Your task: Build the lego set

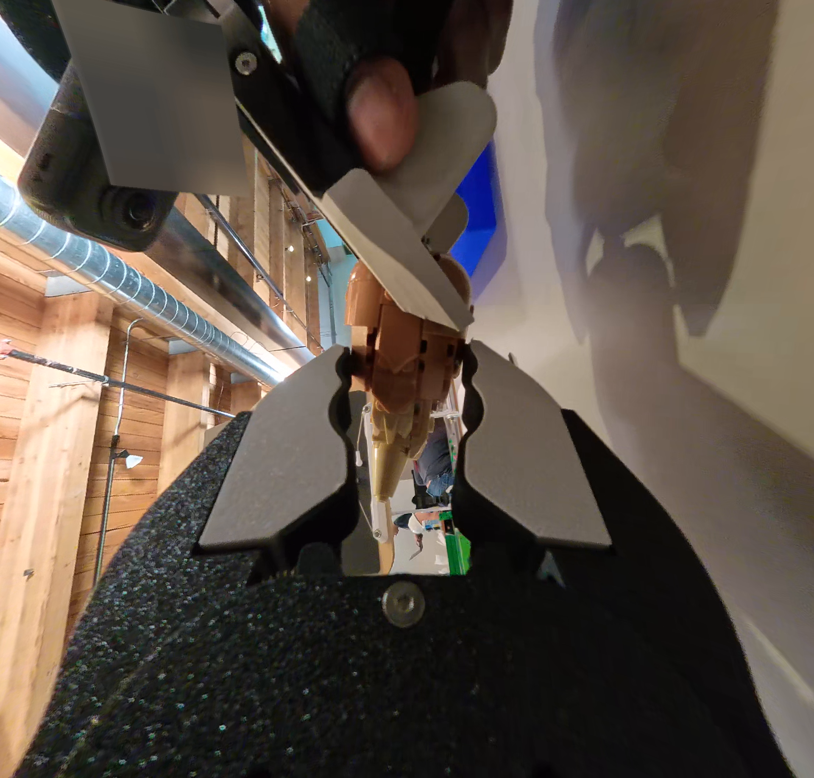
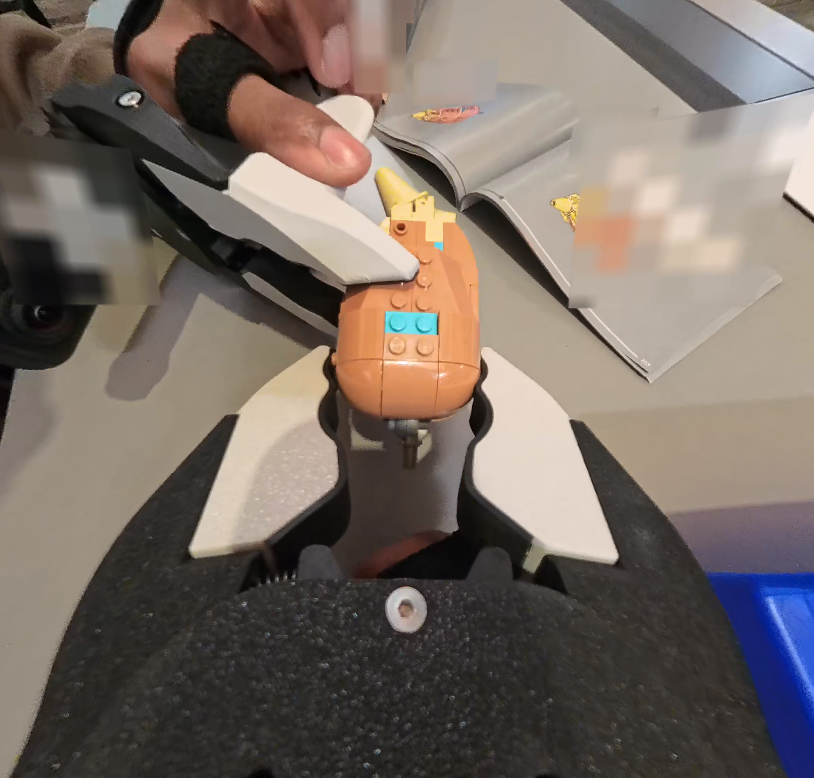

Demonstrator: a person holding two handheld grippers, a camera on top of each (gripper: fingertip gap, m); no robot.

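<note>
A brown lego model (image 2: 409,316) with a rounded end, a turquoise plate (image 2: 412,323) on top and a tan cone (image 2: 392,186) at its far end is held above the table. My right gripper (image 2: 405,360) is shut on its rounded end. My left gripper (image 2: 379,290) comes in from the left and is shut on its middle. In the left wrist view the model (image 1: 405,351) sits between my left gripper's (image 1: 407,354) fingertips, with the cone (image 1: 387,461) pointing toward the camera. The right gripper (image 1: 453,290) reaches in from the upper left. A small grey pin (image 2: 412,444) hangs under the model.
An open grey instruction booklet (image 2: 506,162) lies on the grey table (image 2: 110,426) behind the model. A blue bin (image 2: 771,646) stands at the lower right. The left wrist view looks up at a wooden wall and a metal duct (image 1: 132,281).
</note>
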